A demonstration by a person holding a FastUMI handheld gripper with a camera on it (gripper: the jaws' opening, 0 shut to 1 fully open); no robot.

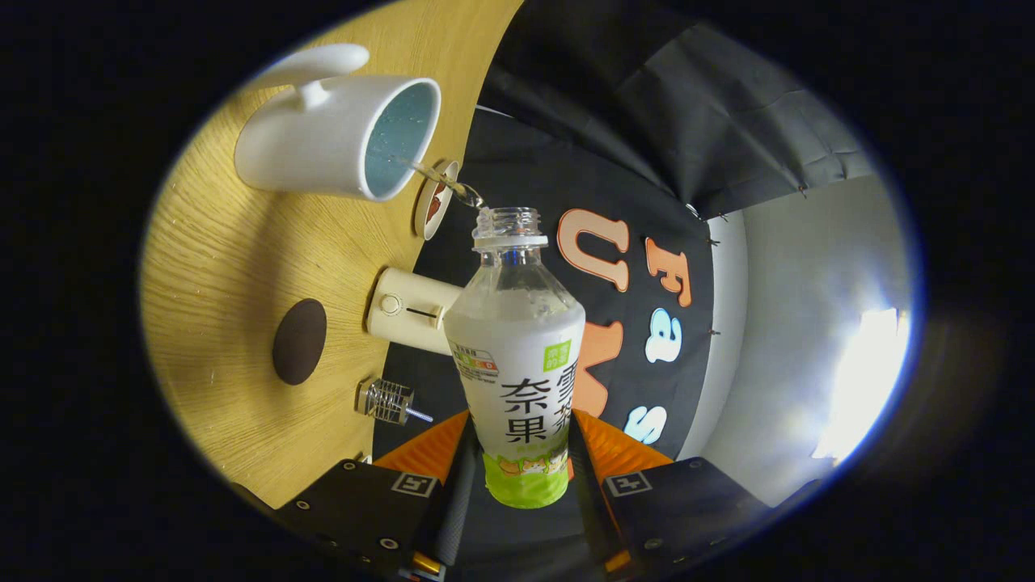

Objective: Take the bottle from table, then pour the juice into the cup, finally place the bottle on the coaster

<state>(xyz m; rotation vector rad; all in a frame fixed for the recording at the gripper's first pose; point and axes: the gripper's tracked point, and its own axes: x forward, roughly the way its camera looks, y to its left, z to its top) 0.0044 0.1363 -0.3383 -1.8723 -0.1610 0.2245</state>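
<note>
juice runs from bottle to cup

the gripper (521,477) has its two fingers pressed on the bottle (517,364), one on each side of the lower body, so the bottle sits pinched between them. the bottle is capless; its open neck points away from the fingers, toward the cup (340,137). the whole view is rolled on its side, so the table (218,242) stands like a wall beside the bottle, which means the bottle is tipped over, near level with the table top.

a thin stream of juice (441,179) leaves the bottle mouth and reaches across to the cup rim. the cup is white outside and pale blue inside, handle on the far side from the bottle, standing on the table just beyond the bottle mouth. the pale liquid fills the bottle's lower part up to the shoulder.

the dark round coaster (299,341) lies flat on the table, bare, well apart from the cup and beside the bottle's middle. near the table edge stand a small cream box (408,311), a small round dish (435,200) by the cup, and a clear metal-ribbed piece (388,402) closest to the fingers.
</note>
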